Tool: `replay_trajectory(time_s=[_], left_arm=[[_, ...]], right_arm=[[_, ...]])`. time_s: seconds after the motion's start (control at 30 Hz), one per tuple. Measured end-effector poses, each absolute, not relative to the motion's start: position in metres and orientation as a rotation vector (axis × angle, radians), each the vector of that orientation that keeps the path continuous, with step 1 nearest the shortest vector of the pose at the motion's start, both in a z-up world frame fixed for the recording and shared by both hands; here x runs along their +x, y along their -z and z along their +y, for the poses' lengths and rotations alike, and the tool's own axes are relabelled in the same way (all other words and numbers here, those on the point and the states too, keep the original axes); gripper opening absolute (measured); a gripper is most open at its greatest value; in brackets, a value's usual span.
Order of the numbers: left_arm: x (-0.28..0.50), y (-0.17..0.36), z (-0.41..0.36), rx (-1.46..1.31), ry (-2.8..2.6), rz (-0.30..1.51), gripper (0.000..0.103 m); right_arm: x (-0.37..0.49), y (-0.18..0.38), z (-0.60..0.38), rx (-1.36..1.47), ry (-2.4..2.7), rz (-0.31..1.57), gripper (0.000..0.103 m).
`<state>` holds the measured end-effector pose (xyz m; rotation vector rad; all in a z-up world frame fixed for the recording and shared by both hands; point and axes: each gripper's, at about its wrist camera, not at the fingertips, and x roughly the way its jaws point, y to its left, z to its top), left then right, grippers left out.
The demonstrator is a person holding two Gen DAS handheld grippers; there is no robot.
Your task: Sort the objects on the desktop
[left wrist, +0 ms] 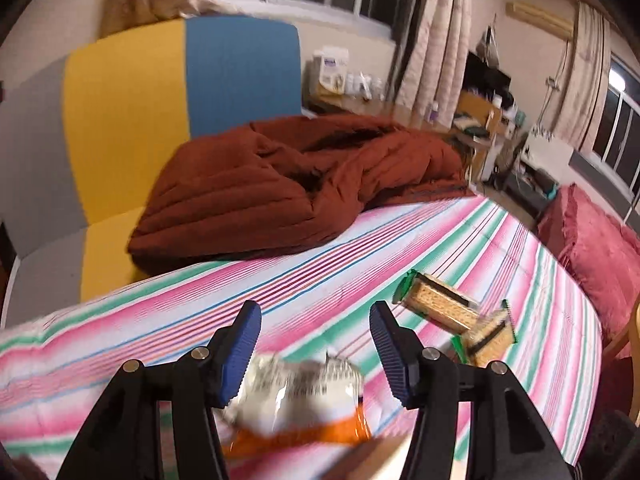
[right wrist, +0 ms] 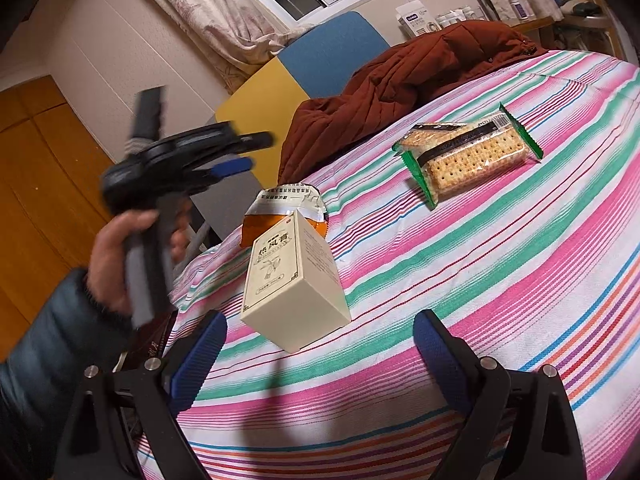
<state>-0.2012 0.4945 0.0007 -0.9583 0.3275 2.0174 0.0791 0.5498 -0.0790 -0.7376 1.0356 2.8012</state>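
On the striped cloth (right wrist: 500, 280) lie a cream box (right wrist: 292, 280), a silver and orange snack bag (right wrist: 288, 212) just behind it, and two green-edged cracker packs (right wrist: 468, 152) farther right. My right gripper (right wrist: 320, 344) is open, hovering in front of the box with nothing between its fingers. My left gripper (left wrist: 316, 332) is open too, just above the blurred snack bag (left wrist: 300, 392), which lies low between the pads without touching them. The cracker packs (left wrist: 452, 316) lie to its right. In the right wrist view the left gripper (right wrist: 252, 154) hangs over the table's left edge in a hand (right wrist: 116, 248).
A rust-brown padded jacket (left wrist: 304, 176) is heaped at the far side of the cloth. Behind it stands a yellow, blue and grey panel (left wrist: 128, 120). A red cushion (left wrist: 592, 256) lies off the right edge. Cluttered shelves (left wrist: 488, 120) and windows are beyond.
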Motion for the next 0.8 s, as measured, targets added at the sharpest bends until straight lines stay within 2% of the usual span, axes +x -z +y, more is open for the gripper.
replay_trajectory(time_s=[0.23,0.43,0.53,0.8], left_arm=[[-0.224,0.043,0.509,-1.168,-1.982,0.468,0.057],[-0.219,0.05,0.466,-1.264,-1.982,0.447,0.056],[-0.211,0.053,0.426,-1.318,-2.021,0.39,0.056],[-0.165,0.054,0.333,-1.389,-2.118,0.106,0.055]], right_arm=[[0.08,0.079,0.548,-0.737,-2.804,1.035,0.096],[0.079,0.079,0.547,-0.742,-2.802,1.032,0.096],[0.079,0.078,0.547,-0.743,-2.801,1.031,0.096],[0.076,0.078,0.547,-0.757,-2.794,1.022,0.096]])
